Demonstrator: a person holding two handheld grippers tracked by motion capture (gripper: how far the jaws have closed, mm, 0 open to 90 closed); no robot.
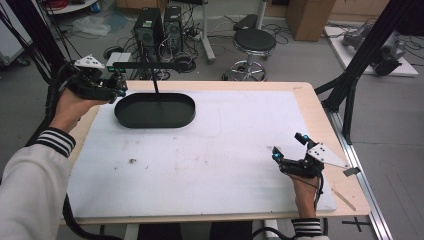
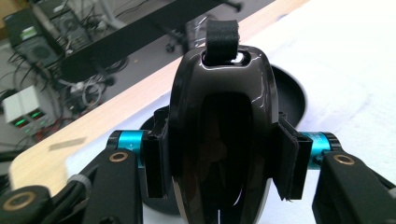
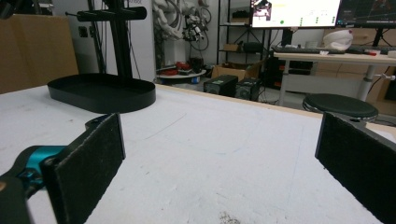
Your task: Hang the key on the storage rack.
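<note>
Presently on the counter: two grippers, one stand, one glossy object

Left gripper (image 1: 107, 85): raised over the far left corner of the counter (image 1: 305, 95), just beside the black oval tray (image 1: 155, 110). Fingers (image 2: 153, 163) clamped on both flanks of a glossy dark-brown rounded object (image 2: 219, 140); black fabric loop (image 2: 221, 39) sticking out of a slot at its top. Tray rim visible beneath and behind the object in the left gripper view.

Right gripper (image 1: 290, 150): low over the near right corner, above the white mat (image 1: 220, 150). Fingers (image 3: 88, 163) spread wide, nothing between them, bare mat in the gap.

Black oval tray: seated on the mat near the far left corner, thin upright post (image 1: 156, 85) rising from it, horizontal bar (image 1: 147, 65) across the top.

White mat: covering most of the counter, small dark speck (image 1: 132, 161) near the left edge.
</note>
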